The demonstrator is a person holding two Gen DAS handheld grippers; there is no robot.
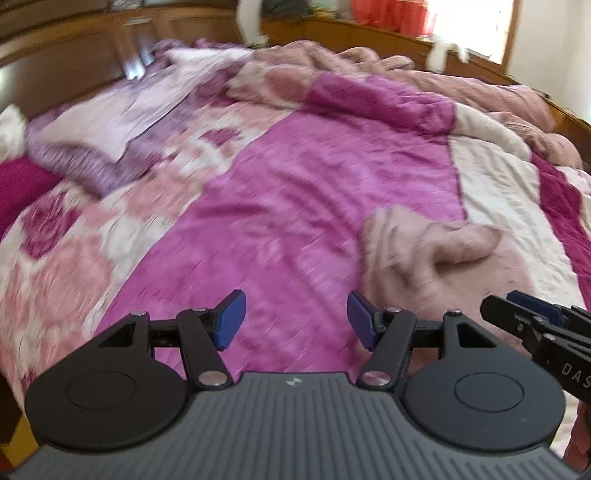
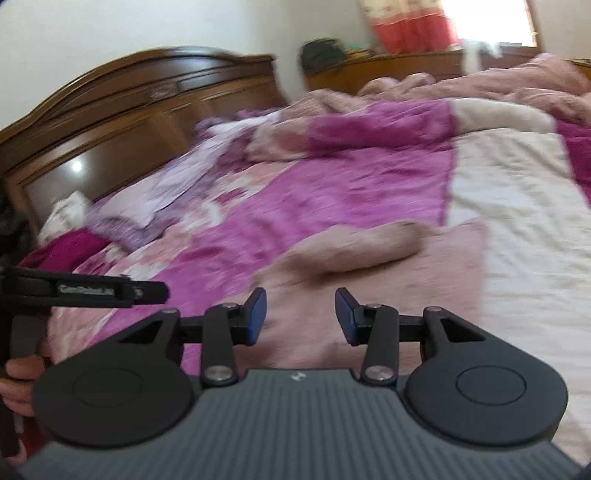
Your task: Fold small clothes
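A small pale pink garment (image 1: 436,258) lies crumpled on the pink and magenta bedspread (image 1: 280,192). In the right wrist view the garment (image 2: 369,266) lies just ahead of my right gripper (image 2: 300,317), which is open and empty above its near edge. My left gripper (image 1: 295,319) is open and empty, over the bedspread to the left of the garment. The right gripper's tip (image 1: 524,314) shows at the right edge of the left wrist view. The left gripper (image 2: 110,291) shows at the left of the right wrist view. Both views are blurred.
A purple and white pillow (image 1: 103,129) lies at the bed's head by the wooden headboard (image 2: 129,110). A heaped pink blanket (image 1: 388,74) lies across the far side. A bright window with red curtains (image 2: 410,26) is behind.
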